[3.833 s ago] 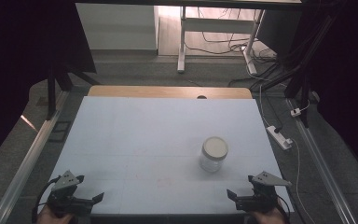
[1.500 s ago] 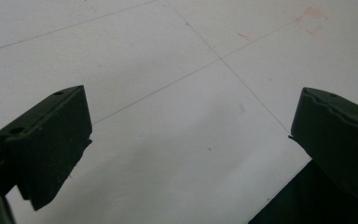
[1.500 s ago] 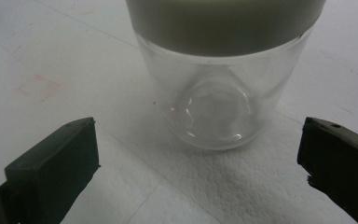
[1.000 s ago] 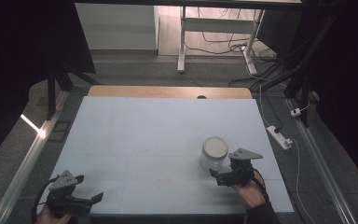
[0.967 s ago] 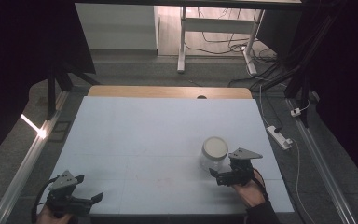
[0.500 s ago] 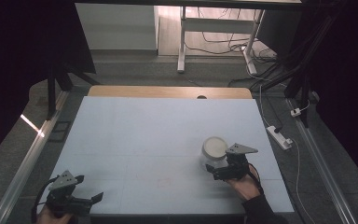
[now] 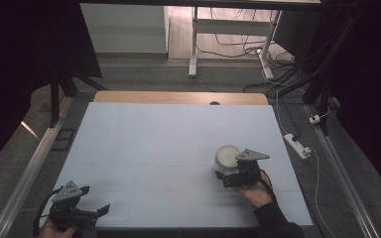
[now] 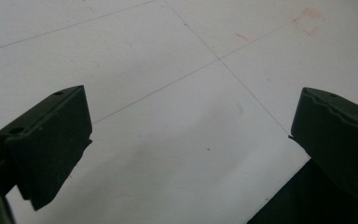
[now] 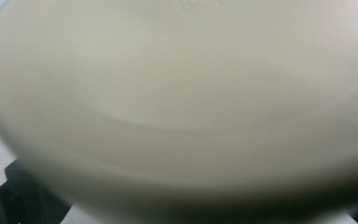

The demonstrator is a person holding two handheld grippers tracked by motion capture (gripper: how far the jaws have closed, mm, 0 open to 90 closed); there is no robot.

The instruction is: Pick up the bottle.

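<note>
Two grippers: one in each of the person's hands, at the near edge of the table [image 7: 129, 129]
Jar [image 7: 226, 157]: stands upright on the pale table top, right of centre – cream lid on top, clear body below
Right gripper [image 7: 230, 174]: right up against the jar's near side; its own view is blurred cream lid [image 9: 177, 93] at very close range, with a bit of black jaw at the lower left corner
Right jaws: cannot tell how far apart they stand, or whether they grip the jar
Left gripper [image 7: 95, 212]: low at the near left corner, well apart from the jar
Left jaws: spread wide – bare table [image 8: 168, 116] between them, nothing held
</note>
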